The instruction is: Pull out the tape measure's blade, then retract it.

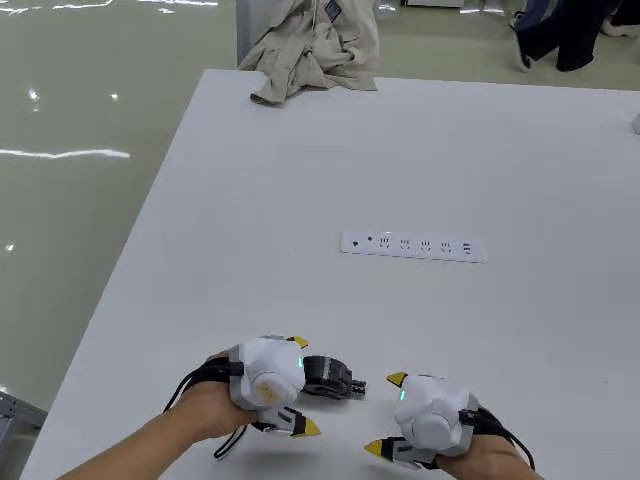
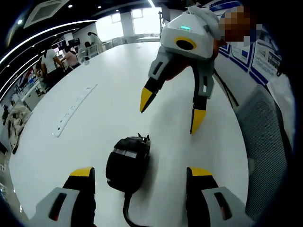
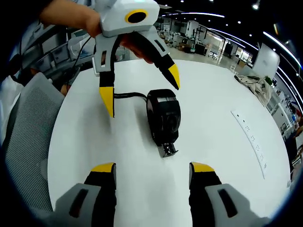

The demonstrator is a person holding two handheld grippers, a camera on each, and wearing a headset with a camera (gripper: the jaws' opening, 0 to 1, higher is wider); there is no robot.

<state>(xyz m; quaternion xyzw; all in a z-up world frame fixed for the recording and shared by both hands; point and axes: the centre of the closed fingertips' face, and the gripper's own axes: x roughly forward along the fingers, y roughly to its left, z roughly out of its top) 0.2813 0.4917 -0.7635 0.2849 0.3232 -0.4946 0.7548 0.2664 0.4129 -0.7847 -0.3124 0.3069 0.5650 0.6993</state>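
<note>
Head view, tape measure well inside table's left edge

On the white table, near its front edge: black tape measure, cord trailing. Flat at mid-table: white power strip. At the far edge: crumpled beige cloth, possibly a jacket.

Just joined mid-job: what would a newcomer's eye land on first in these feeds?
A black tape measure lies on the white table near the front edge, between the open fingers of the left gripper, with the open right gripper facing it. Farther back lie a white power strip and, at the far edge, a crumpled beige garment.
</note>
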